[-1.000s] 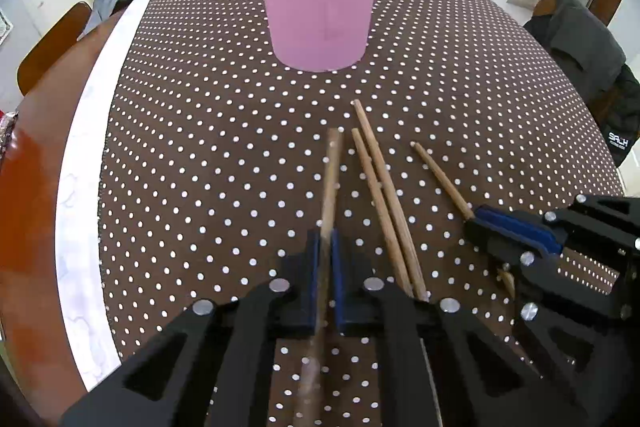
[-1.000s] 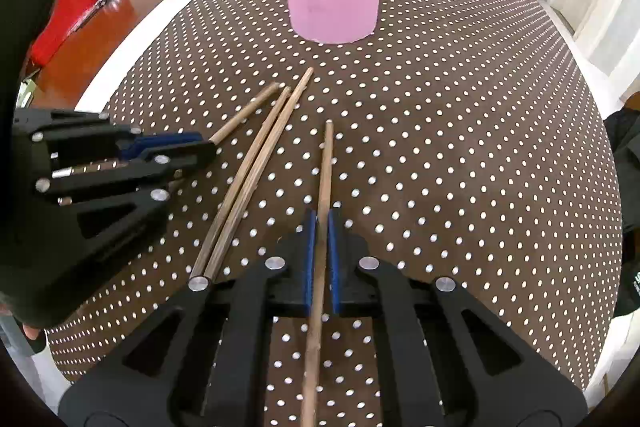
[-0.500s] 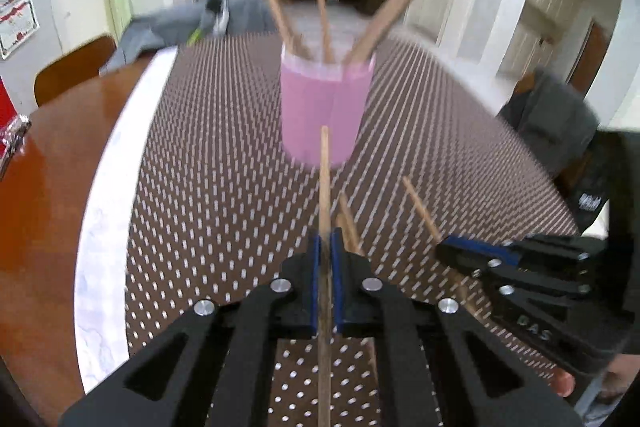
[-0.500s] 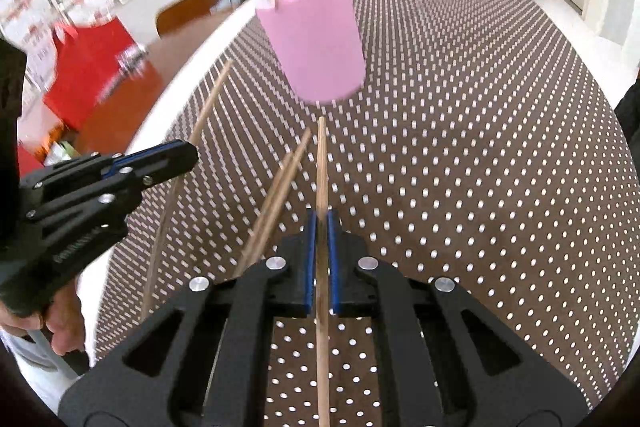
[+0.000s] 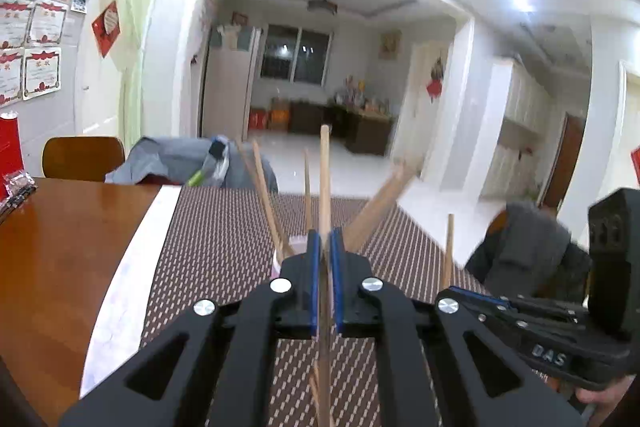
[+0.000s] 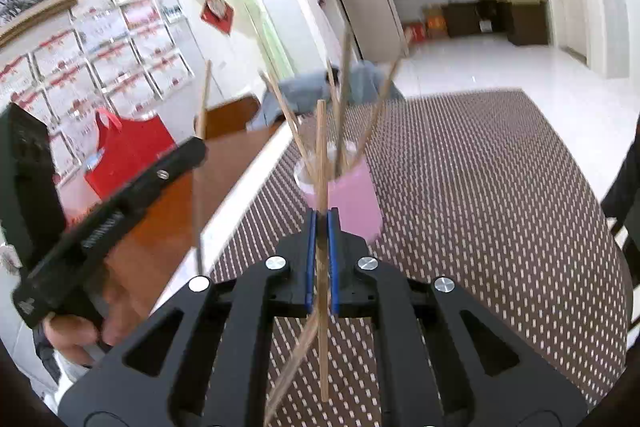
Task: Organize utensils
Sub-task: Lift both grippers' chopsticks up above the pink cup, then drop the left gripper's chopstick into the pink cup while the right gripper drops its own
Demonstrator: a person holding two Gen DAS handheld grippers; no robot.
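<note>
My left gripper (image 5: 325,243) is shut on a wooden chopstick (image 5: 324,179) that stands upright, lifted off the table. My right gripper (image 6: 320,223) is shut on another wooden chopstick (image 6: 321,155), also upright. The pink cup (image 6: 352,199) with several chopsticks in it stands on the dotted tablecloth ahead of both grippers; in the left wrist view only its rim (image 5: 294,241) shows behind my fingers. The right gripper (image 5: 452,295) shows at the right of the left wrist view with its chopstick (image 5: 449,251). The left gripper (image 6: 196,147) shows at the left of the right wrist view.
Two more chopsticks (image 6: 296,355) lie on the brown dotted tablecloth (image 6: 480,227) under the right gripper. A red bag (image 6: 128,155) sits on the bare wooden table (image 5: 60,247) to the left. Chairs with clothes (image 5: 180,163) stand at the far and right edges.
Both grippers have lifted their chopsticks off the table and tilted them up to vertical. The views have swung upward from the tablecloth to the room, and the cup sits lower in view.
</note>
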